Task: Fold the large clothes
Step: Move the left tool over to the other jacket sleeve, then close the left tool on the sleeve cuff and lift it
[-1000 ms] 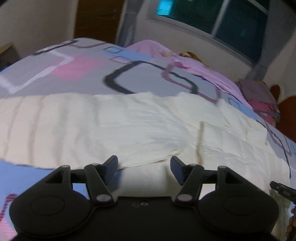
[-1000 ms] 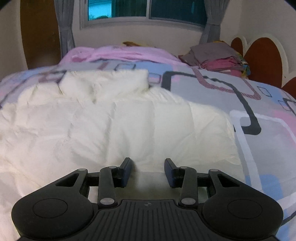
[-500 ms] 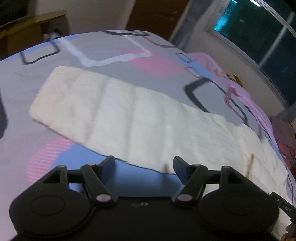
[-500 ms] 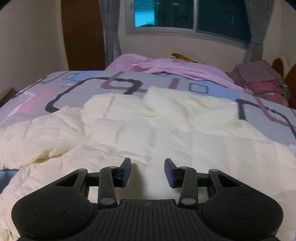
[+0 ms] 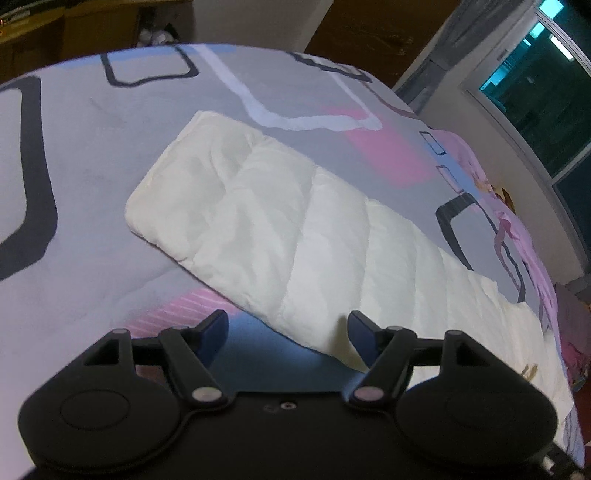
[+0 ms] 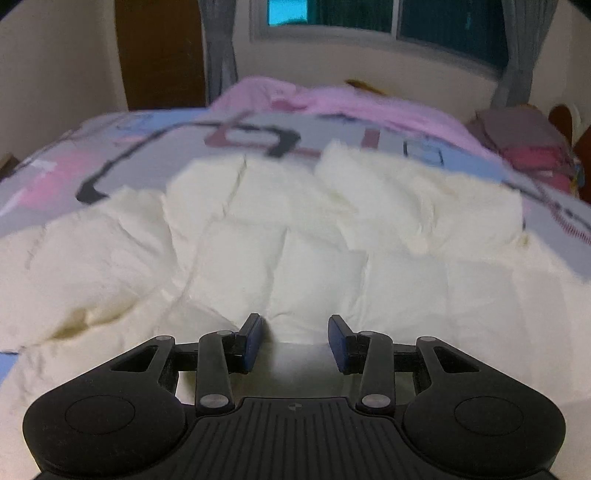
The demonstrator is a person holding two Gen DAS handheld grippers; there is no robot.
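Observation:
A cream quilted puffer jacket lies spread on the bed. In the left wrist view its long sleeve stretches up and left, ending in a cuff. My left gripper is open and empty, hovering just over the sleeve's near edge. In the right wrist view the jacket's body fills the middle, with the rumpled collar area farther off. My right gripper is open and empty, low over the jacket body.
The bed cover is grey with pink, blue and dark square patterns. A pink blanket lies at the far side under the window. Folded clothes are stacked at far right. Wooden furniture stands beyond the bed's left edge.
The left gripper has swung left along the sleeve, bringing the cuff end into view. The right gripper has turned left over the jacket body. Both stay open.

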